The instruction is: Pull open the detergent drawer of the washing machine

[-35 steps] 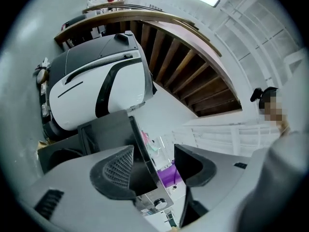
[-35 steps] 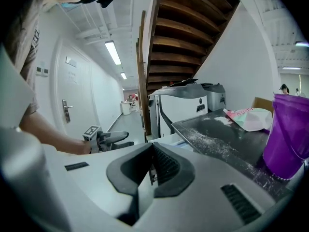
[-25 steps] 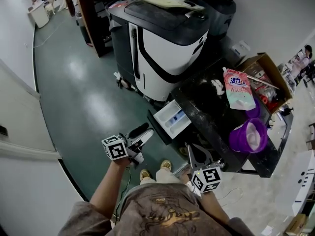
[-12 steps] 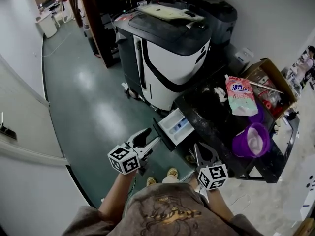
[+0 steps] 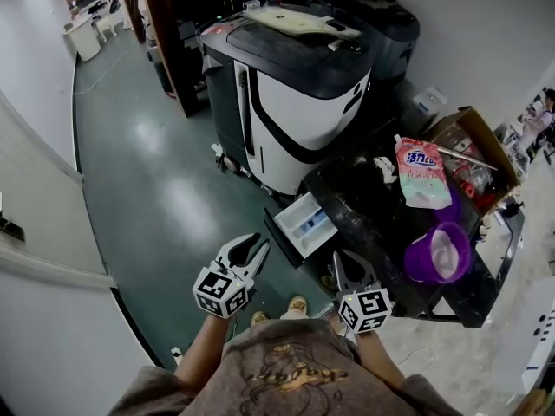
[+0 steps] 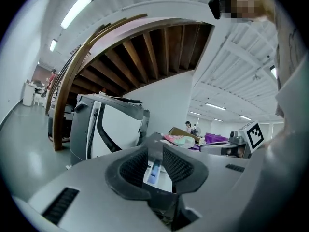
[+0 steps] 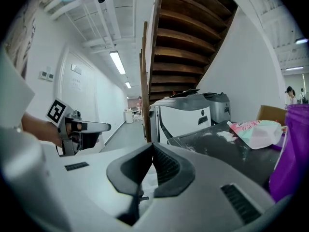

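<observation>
The washing machine (image 5: 364, 204) has a dusty black top. Its white detergent drawer (image 5: 303, 224) stands pulled out toward me, showing a blue insert. My left gripper (image 5: 254, 243) hangs just left of the drawer's front and apart from it. Its jaws have just been closing to a narrow gap with nothing between them. In the left gripper view the drawer (image 6: 153, 170) shows through that gap, beyond the left gripper (image 6: 155, 151). My right gripper (image 5: 338, 258) hovers below the drawer, near the machine's front edge. In its own view the right gripper (image 7: 152, 149) has its jaw tips together on nothing.
A big white-and-black machine (image 5: 295, 76) stands behind. On the washer's top lie a pink detergent pouch (image 5: 421, 176) and a purple tub (image 5: 438, 254). A cardboard box (image 5: 473, 146) sits at the right. My feet (image 5: 295, 304) are on the green floor (image 5: 156, 180).
My left gripper has rolled about its own axis and its jaws have narrowed. Both grippers stay close to the drawer, which is pulled out in every frame.
</observation>
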Tool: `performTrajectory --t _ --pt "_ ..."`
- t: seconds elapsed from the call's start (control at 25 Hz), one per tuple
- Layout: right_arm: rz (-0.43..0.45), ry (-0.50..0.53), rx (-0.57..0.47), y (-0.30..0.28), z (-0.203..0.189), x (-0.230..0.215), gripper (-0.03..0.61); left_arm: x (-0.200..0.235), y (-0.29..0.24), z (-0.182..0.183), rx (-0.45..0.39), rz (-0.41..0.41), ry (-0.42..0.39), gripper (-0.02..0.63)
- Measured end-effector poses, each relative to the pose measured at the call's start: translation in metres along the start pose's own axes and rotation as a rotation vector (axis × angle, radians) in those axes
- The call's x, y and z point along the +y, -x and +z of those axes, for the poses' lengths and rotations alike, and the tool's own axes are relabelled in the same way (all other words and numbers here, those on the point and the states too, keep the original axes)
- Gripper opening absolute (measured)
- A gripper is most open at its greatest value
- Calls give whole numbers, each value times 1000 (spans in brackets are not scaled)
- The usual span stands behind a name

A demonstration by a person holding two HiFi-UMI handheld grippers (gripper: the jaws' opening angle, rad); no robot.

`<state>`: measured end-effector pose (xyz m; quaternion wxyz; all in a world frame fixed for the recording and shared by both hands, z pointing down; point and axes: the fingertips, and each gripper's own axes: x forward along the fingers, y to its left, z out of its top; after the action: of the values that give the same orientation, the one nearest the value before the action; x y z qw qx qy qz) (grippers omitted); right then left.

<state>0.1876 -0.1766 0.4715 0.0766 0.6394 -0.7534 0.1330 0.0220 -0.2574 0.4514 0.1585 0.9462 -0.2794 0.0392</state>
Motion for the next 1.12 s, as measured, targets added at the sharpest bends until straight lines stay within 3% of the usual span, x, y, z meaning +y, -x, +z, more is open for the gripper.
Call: performTrajectory --t 0.2,0.44,1.12 --pt "-4 -8 7 -4 -5 -3 2 5 0 -7 -7 38 -20 53" --pt "-9 -8 23 -8 -16 -7 2 12 -3 -16 16 70 -55 21" --pt "-22 -35 9 -12 -20 -12 2 18 -6 -22 18 89 -10 21"
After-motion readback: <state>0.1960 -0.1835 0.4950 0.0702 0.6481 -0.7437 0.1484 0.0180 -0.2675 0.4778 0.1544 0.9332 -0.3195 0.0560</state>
